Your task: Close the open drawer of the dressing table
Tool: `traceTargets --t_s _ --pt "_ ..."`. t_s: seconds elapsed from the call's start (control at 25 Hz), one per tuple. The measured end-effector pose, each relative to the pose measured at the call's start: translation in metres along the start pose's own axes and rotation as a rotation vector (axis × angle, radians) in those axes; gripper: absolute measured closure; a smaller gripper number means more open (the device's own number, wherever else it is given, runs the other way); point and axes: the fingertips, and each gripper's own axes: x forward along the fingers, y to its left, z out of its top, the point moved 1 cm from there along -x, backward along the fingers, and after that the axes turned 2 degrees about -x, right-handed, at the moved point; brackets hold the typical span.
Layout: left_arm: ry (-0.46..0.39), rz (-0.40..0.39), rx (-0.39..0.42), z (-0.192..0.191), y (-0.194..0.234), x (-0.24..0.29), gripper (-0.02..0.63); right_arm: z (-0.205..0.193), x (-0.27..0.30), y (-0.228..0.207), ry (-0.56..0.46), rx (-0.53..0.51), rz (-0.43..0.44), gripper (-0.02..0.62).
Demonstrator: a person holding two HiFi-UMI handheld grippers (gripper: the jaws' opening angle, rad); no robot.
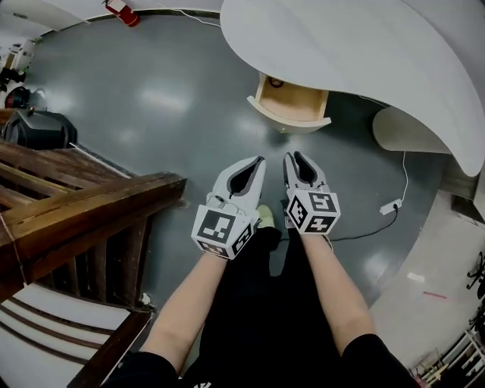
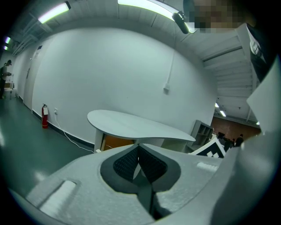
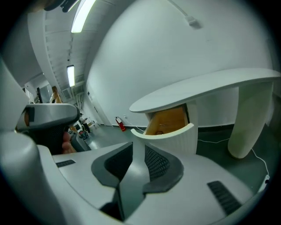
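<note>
The white dressing table (image 1: pixel 356 45) fills the upper right of the head view. Its open drawer (image 1: pixel 289 104) juts out below the top and shows a wooden inside. Both grippers hang side by side short of the drawer, apart from it. My left gripper (image 1: pixel 261 159) has its tips together and holds nothing. My right gripper (image 1: pixel 295 155) is open with nothing between its pads. In the right gripper view the drawer (image 3: pixel 169 132) lies straight beyond the parted gripper (image 3: pixel 139 144). In the left gripper view the shut gripper (image 2: pixel 138 146) points at the table (image 2: pixel 136 125), and the drawer's wood (image 2: pixel 116 143) shows under the top.
A dark wooden railing (image 1: pixel 83 204) stands close on the left. The table's white leg (image 1: pixel 405 132) stands right of the drawer, and a power strip with its cable (image 1: pixel 389 206) lies on the grey floor near it. A red fire extinguisher (image 1: pixel 121 11) leans by the far wall.
</note>
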Motion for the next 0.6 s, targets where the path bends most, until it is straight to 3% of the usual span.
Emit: traceTargets --t_s 0.28,0.6 --pt "0.038 0.01 -0.01 -0.049 0.039 0.054 0.597 -0.058 0.077 -0.048 0.055 0.068 -0.098 0.5" --pt "0.045 0.023 -0.026 -0.085 0.07 0.079 0.597 -0.092 0.126 -0.068 0.065 0.082 -0.134 0.475"
